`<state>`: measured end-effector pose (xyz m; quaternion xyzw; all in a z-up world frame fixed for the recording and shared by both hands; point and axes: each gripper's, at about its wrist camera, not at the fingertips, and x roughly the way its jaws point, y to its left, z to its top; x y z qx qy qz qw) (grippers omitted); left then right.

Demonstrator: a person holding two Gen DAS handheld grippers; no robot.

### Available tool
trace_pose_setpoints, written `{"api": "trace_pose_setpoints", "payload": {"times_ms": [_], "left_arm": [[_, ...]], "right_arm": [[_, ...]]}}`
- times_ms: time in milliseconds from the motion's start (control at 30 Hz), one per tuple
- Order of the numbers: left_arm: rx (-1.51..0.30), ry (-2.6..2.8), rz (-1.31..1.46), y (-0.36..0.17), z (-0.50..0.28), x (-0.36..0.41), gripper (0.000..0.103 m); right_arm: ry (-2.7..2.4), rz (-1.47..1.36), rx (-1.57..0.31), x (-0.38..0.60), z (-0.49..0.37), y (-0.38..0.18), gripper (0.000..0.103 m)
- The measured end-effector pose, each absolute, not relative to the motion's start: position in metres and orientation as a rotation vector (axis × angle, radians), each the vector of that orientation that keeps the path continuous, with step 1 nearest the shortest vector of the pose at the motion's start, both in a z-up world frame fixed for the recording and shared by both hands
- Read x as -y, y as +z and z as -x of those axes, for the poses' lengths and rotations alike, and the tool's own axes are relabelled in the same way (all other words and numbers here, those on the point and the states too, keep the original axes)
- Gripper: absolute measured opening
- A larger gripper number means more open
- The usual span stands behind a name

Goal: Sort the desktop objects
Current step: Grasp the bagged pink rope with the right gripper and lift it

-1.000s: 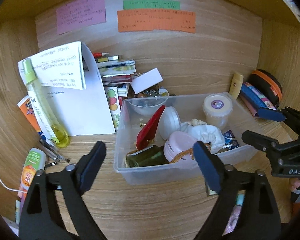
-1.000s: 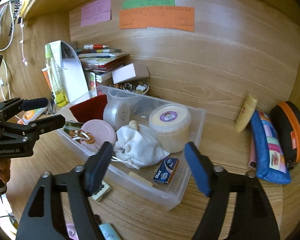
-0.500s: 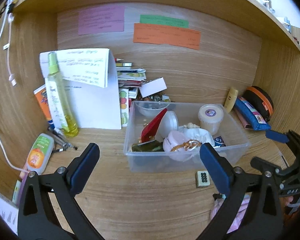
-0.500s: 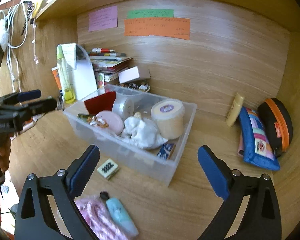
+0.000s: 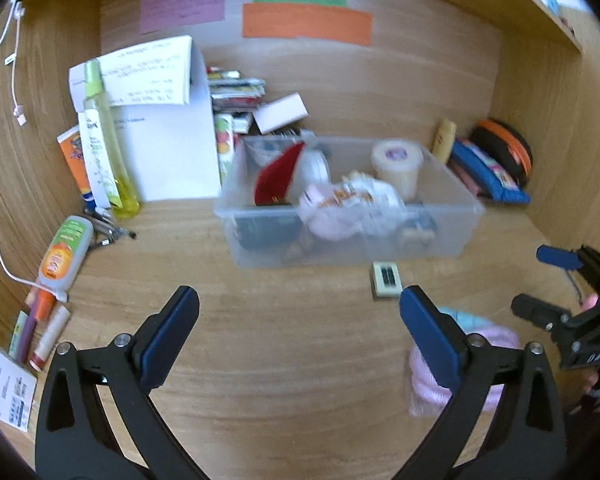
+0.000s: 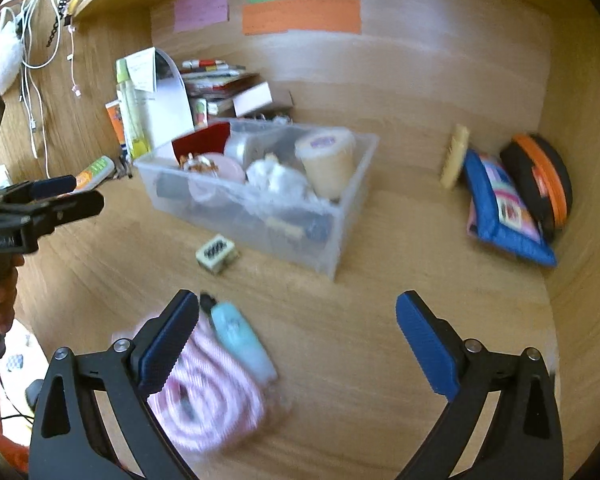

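Left wrist view: the left gripper is spread wide with nothing between its blue pads, hovering over bare wooden desk. Straight ahead sits the clear plastic bin, stuffed with a red pouch, a round tub with a purple label and a white cloth bundle. Just in front of the bin lies a small cream block with dark slots. A coiled pink rope lies partly behind the right-hand finger, pretty blurry. The right gripper shows at the far right edge, jaws apart, empty. A yellow spray bottle stands left by the white paper.

Right wrist view: the right gripper is also wide open and holding nothing. The pink rope with its teal handle lies on the desk just by its left finger; can't tell if they touch. The cream block sits near the bin. A blue pencil case and a black-and-orange case lean in the far right corner. The left gripper pokes in at the left edge.
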<state>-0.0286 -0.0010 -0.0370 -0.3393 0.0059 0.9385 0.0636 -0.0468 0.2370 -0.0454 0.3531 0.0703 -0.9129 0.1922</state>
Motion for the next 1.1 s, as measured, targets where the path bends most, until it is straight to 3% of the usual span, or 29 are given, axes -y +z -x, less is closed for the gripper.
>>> {"api": "trace_pose_setpoints", "payload": {"times_ms": [433, 867, 1100], "left_arm": [[-0.023, 2.719, 1.233, -0.084, 0.027, -0.003, 0.102], [-0.163, 2.599, 1.293, -0.105, 0.033, -0.027, 0.102], [-0.156, 2.514, 1.254, -0.103, 0.036, -0.036, 0.102]], "right_arm": [[-2.468, -1.074, -0.11, -0.255, 0.011, -0.064, 0.099], [-2.339, -1.059, -0.311, -0.211, -0.001, -0.076, 0.098], [-2.317, -1.078, -0.536, -0.192, 0.004, -0.09, 0.098]]}}
